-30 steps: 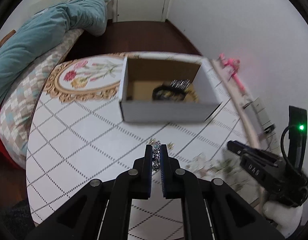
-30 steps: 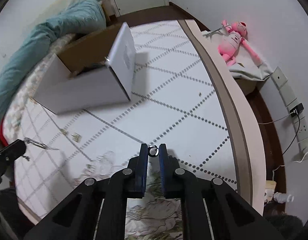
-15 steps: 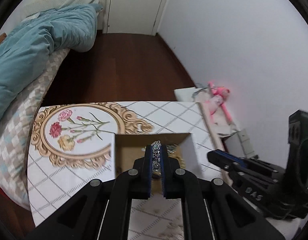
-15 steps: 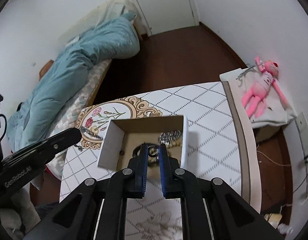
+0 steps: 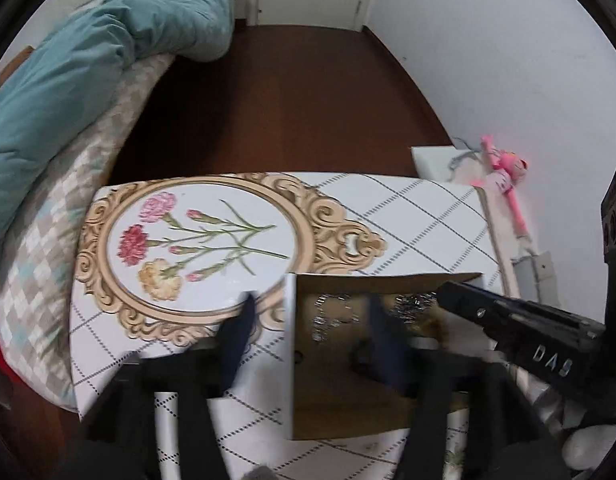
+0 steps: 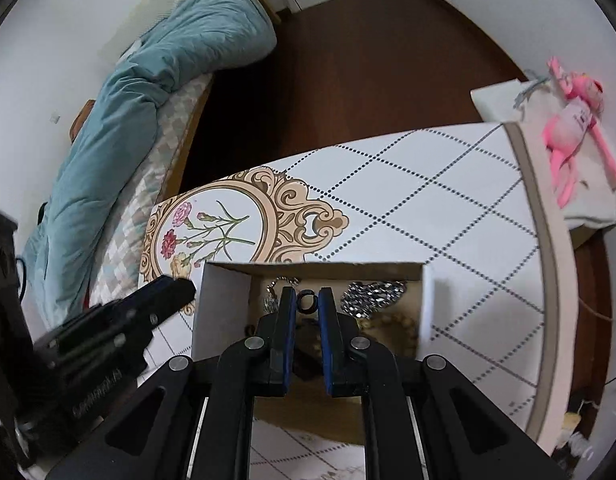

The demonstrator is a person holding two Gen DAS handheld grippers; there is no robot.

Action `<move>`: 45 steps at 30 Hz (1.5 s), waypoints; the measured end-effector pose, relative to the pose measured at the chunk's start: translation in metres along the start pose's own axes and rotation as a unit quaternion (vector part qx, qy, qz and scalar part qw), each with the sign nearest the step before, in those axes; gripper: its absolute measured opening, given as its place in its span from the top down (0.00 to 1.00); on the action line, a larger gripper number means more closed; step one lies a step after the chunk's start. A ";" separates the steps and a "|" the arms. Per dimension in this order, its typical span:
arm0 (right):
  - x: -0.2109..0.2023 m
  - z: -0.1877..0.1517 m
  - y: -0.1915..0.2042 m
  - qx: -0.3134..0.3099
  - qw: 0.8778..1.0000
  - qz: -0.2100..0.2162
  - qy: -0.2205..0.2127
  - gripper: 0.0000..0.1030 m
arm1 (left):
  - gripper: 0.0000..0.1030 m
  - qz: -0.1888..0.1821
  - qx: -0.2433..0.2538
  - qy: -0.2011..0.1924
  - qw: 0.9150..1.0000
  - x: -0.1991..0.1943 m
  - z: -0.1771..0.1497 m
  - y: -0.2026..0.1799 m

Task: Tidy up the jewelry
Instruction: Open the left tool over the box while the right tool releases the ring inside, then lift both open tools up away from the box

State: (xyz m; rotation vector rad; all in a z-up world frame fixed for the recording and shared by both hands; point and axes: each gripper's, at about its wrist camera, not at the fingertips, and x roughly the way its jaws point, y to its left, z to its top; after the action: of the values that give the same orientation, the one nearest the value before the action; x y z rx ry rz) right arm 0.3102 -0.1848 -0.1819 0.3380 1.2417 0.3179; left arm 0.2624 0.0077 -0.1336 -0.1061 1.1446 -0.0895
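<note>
A white cardboard box (image 6: 427,300) with a brown inside stands on the patterned table; it also shows in the left wrist view (image 5: 290,360). Inside lie a silver sparkly piece (image 6: 374,295), a beaded strand (image 6: 392,326) and a silver chain (image 5: 328,316). My right gripper (image 6: 307,304) is over the box, shut on a small dark ring (image 6: 307,303). My left gripper (image 5: 312,332) is open wide and blurred, its fingers astride the box's left wall, holding nothing. The right gripper's body (image 5: 520,328) shows at the box's right side.
The table (image 6: 428,200) has a floral medallion (image 5: 196,240) left of the box. A bed with a teal duvet (image 6: 148,92) lies at the left. A pink plush toy (image 6: 572,120) lies on a white bag at the right. Dark wooden floor (image 5: 288,100) is beyond.
My left gripper has opened wide and the silver chain it held has dropped into the box. My right gripper has moved lower over the box, still holding the ring.
</note>
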 end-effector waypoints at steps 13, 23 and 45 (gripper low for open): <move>-0.034 -0.026 0.003 -0.041 0.990 -0.116 -0.073 0.56 | 0.00 0.067 -0.003 -0.049 0.997 -0.012 -0.023 0.018; -0.053 -0.073 0.002 -0.079 0.969 -0.213 -0.101 0.04 | 0.00 0.075 -0.008 -0.066 0.995 -0.026 -0.060 0.015; -0.156 -0.151 0.027 -0.067 0.947 -0.233 -0.209 0.00 | 0.00 0.060 0.003 -0.155 0.986 -0.139 -0.105 -0.017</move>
State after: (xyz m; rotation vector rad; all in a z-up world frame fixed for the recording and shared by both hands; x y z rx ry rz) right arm 0.1187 -0.2134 -0.0793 -0.0160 0.8408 -0.0785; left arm 0.1094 0.0045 -0.0490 -0.0441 0.8365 0.0305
